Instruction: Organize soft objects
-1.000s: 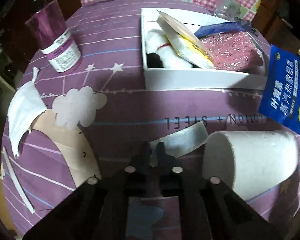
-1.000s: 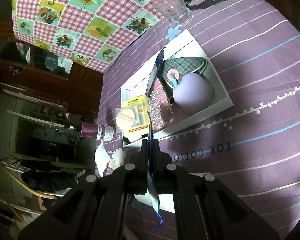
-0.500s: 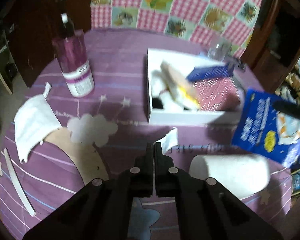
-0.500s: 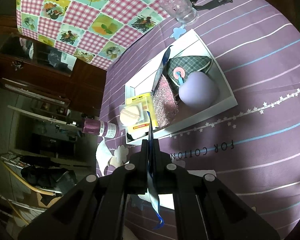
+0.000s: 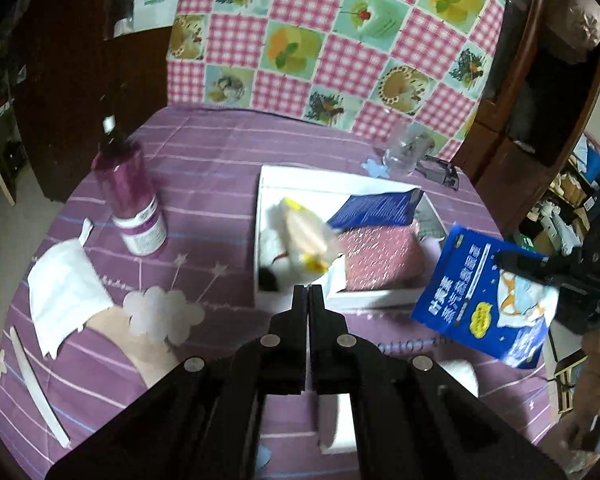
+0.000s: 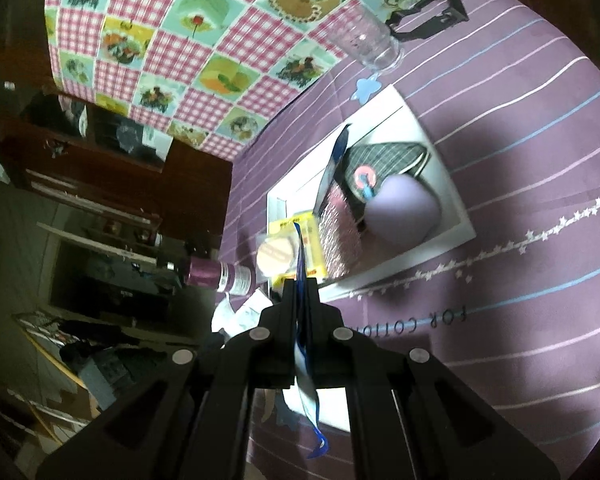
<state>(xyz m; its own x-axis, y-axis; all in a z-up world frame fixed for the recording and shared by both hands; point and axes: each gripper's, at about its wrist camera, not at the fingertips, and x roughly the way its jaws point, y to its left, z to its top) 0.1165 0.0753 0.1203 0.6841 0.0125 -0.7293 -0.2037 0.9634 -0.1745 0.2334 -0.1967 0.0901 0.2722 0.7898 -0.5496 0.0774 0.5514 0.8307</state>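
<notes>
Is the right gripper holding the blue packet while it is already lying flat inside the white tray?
No: the right gripper pinches the blue packet, which hangs in the air outside the white tray.

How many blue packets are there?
2. One blue packet leans in the white tray; the other blue packet hangs from the right claw. More may be hidden.

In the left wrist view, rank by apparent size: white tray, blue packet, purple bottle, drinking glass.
1. white tray
2. blue packet, though it is held nearer the camera by the right gripper, which inflates it
3. purple bottle
4. drinking glass
</notes>
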